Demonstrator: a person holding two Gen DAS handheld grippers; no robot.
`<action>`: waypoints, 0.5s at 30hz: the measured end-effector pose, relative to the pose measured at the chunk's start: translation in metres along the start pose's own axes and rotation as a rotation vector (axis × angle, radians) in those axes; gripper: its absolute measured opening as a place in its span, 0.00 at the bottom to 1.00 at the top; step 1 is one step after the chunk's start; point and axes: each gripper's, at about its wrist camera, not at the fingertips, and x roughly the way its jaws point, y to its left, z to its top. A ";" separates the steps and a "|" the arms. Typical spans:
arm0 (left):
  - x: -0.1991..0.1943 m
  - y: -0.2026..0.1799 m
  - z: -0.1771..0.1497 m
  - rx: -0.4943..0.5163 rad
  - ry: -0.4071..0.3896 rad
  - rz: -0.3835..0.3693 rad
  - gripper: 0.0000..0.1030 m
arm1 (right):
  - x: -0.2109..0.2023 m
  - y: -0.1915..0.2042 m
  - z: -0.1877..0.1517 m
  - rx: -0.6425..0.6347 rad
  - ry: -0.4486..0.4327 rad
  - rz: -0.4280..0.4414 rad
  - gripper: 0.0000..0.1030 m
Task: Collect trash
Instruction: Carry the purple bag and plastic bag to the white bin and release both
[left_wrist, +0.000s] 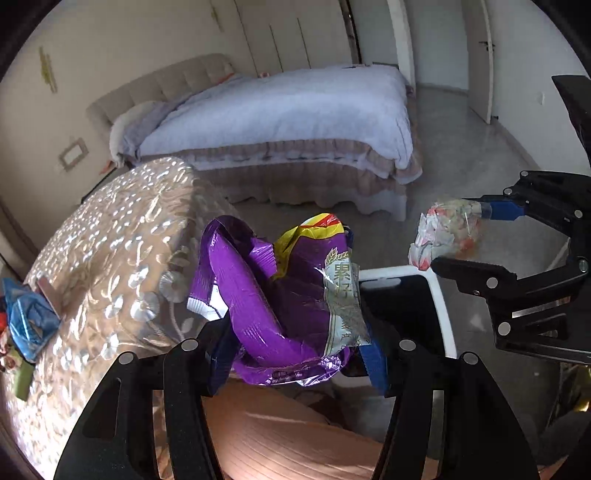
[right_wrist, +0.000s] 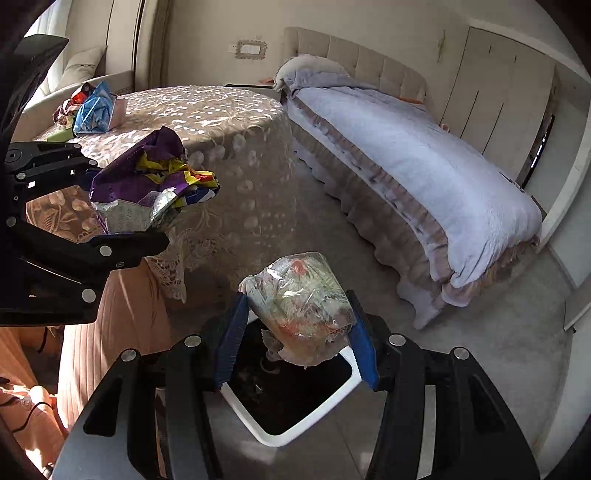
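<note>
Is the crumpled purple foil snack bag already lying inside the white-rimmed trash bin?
No, the crumpled purple foil snack bag is clamped in the left tool, above the white-rimmed trash bin.

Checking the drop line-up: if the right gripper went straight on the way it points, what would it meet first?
Probably the white-rimmed bin: the right gripper, shut on the clear plastic wrapper, points down towards its dark opening. Depth is unclear.

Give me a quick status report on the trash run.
Left gripper shut on purple snack bag. Right gripper shut on clear wrapper bundle. White bin open below, nothing blocking.
</note>
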 end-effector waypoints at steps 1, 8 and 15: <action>0.009 -0.006 0.001 0.017 0.011 -0.013 0.55 | 0.005 -0.003 -0.006 0.010 0.021 -0.003 0.52; 0.077 -0.042 0.007 0.151 0.113 -0.125 0.55 | 0.045 -0.018 -0.045 0.006 0.148 0.000 0.52; 0.136 -0.069 -0.004 0.308 0.245 -0.254 0.83 | 0.077 -0.022 -0.070 -0.065 0.260 0.074 0.72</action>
